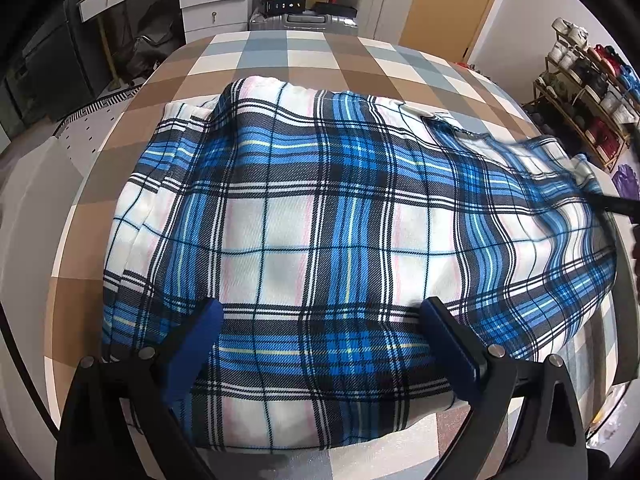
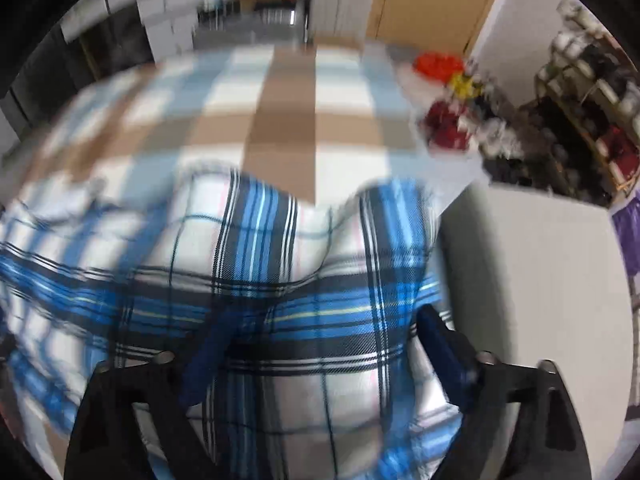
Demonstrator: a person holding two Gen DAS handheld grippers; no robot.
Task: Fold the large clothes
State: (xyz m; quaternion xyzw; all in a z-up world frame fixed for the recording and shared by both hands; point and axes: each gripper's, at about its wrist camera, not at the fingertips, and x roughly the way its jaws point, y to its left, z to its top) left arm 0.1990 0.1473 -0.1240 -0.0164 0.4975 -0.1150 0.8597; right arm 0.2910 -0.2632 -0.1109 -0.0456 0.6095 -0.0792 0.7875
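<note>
A large blue, white and black plaid garment (image 1: 320, 220) lies on the checked table (image 1: 304, 60), folded into a broad stack with layered edges at the left. My left gripper (image 1: 320, 316) is open, its blue fingers spread wide over the garment's near part. The right wrist view is blurred; my right gripper (image 2: 320, 332) is open with the plaid cloth (image 2: 280, 260) bunched between and over its blue fingers. A dark part of the right gripper (image 1: 616, 204) shows at the garment's right edge in the left wrist view.
The table carries a brown, grey and white checked cloth. White drawers (image 1: 208, 0) and a silver suitcase (image 1: 312, 22) stand behind it. A shoe rack (image 1: 584, 92) is at the right, also in the right wrist view (image 2: 592, 112). Red and yellow items (image 2: 444, 80) lie beyond the table's right corner.
</note>
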